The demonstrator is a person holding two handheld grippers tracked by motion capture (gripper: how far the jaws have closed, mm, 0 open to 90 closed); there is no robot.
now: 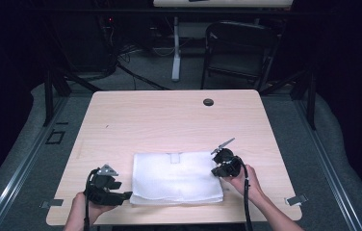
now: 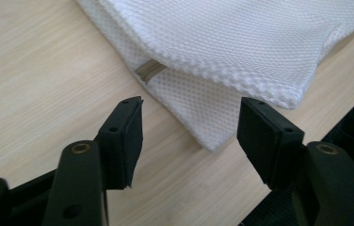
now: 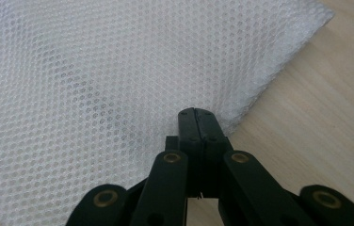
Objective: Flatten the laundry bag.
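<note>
I stand at the near edge of a pale wood-grain worktop (image 1: 169, 115), a claw in each hand. A white mesh cloth (image 1: 176, 178), folded into a flat rectangle, lies near that edge, between my two hands. My left claw (image 1: 123, 196) sits low at the cloth's near left corner, and in the left gripper view its jaws stand wide apart with nothing between them but bare wood; the corner of the folded mesh (image 2: 213, 136) points into the gap just ahead of the pads (image 2: 130, 136), not touching either one. In that same view the cloth shows as layers, an upper fold lying over a lower one, with a small grey-brown tab (image 2: 149, 70) peeking out from under the upper layer at the edge. My right claw (image 1: 216, 171) is at the cloth's right edge, about halfway along it, my hand (image 1: 244, 180) behind it and the cable (image 1: 246, 207) trailing back toward me. In the right gripper view its jaws are pressed together at the tips, right on the edge of the mesh (image 3: 95, 94), which spreads out ahead and to the left; they look pinched on that edge, though the fabric between the pads is hidden. A small dark round disc (image 1: 208, 102) sits on the worktop's far side, well away from the cloth. Beyond the worktop stands a dark chair (image 1: 239, 48) on the floor.
</note>
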